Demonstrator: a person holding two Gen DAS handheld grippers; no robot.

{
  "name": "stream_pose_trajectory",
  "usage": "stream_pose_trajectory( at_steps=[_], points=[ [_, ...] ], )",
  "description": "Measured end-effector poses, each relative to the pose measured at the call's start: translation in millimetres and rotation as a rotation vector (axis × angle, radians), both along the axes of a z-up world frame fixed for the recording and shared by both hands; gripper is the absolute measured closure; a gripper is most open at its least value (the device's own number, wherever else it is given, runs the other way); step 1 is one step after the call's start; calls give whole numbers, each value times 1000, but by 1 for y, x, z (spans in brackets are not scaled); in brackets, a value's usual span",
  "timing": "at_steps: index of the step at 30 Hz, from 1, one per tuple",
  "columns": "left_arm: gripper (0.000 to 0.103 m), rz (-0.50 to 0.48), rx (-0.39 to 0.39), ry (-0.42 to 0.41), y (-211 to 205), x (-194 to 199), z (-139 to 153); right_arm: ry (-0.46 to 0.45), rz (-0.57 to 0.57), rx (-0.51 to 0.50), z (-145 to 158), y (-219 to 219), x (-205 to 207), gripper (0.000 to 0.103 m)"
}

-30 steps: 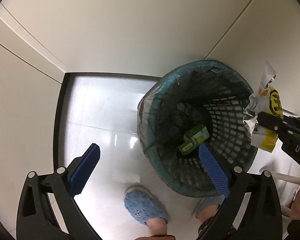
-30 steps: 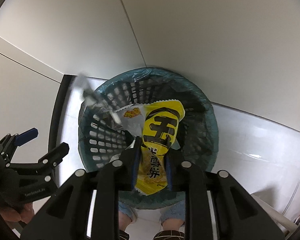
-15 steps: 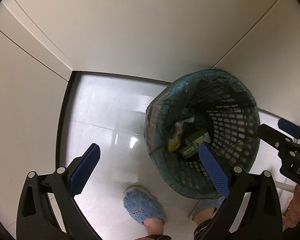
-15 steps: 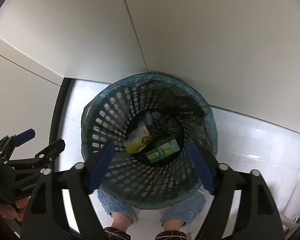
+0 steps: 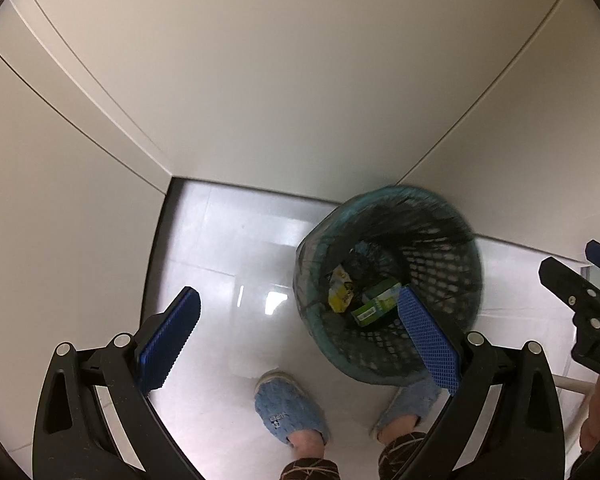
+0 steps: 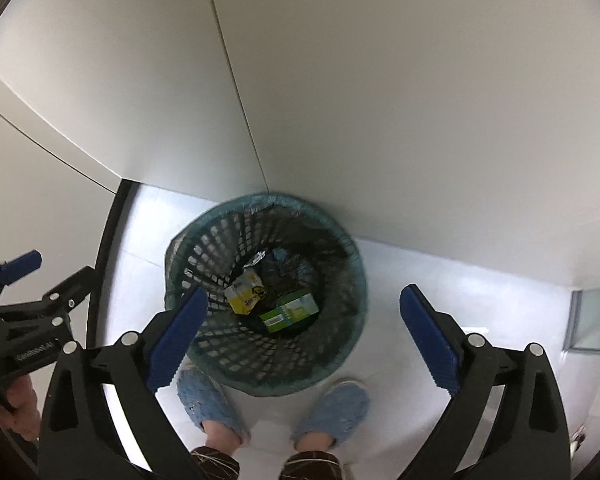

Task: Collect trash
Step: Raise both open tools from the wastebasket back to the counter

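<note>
Right gripper [image 6: 304, 340]: jaws opening, wide apart, nothing between them. Left gripper [image 5: 300, 340]: jaws wide apart, nothing held. Below: two blue slippers [image 6: 204, 404] on white floor [image 5: 220, 248]. Beyond: mesh bin [image 6: 204, 248] in the wall corner, holding yellow wrapper [image 6: 244, 292] beside green carton [image 6: 292, 312].

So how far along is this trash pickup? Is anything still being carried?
Done: a yellow snack bag and a green carton lie at the bottom of the mesh bin. In hand: nothing; the right gripper, its jaws opening, and the left gripper are empty. Left: no other litter shows on the floor.
</note>
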State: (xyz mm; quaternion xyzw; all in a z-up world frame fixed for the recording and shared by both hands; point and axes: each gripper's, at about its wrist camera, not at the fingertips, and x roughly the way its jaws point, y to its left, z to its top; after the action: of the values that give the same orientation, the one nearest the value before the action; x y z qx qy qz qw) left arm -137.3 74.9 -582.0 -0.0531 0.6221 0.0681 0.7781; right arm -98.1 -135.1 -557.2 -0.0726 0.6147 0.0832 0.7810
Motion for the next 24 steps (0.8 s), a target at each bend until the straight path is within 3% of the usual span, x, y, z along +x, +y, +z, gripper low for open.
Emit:
stream_pose_trajectory(
  at_steps=[7, 17, 24],
  points=[
    [9, -23, 3, -39, -9, 5, 78, -42, -36, 20, 90, -13, -1, 10],
    [8, -58, 23, -137, -19, 12, 220, -120, -76, 25, 227, -25, -9, 10],
    [8, -32, 44, -195, -9, 12, 309, -207, -38, -16, 312, -22, -15, 10]
  ],
)
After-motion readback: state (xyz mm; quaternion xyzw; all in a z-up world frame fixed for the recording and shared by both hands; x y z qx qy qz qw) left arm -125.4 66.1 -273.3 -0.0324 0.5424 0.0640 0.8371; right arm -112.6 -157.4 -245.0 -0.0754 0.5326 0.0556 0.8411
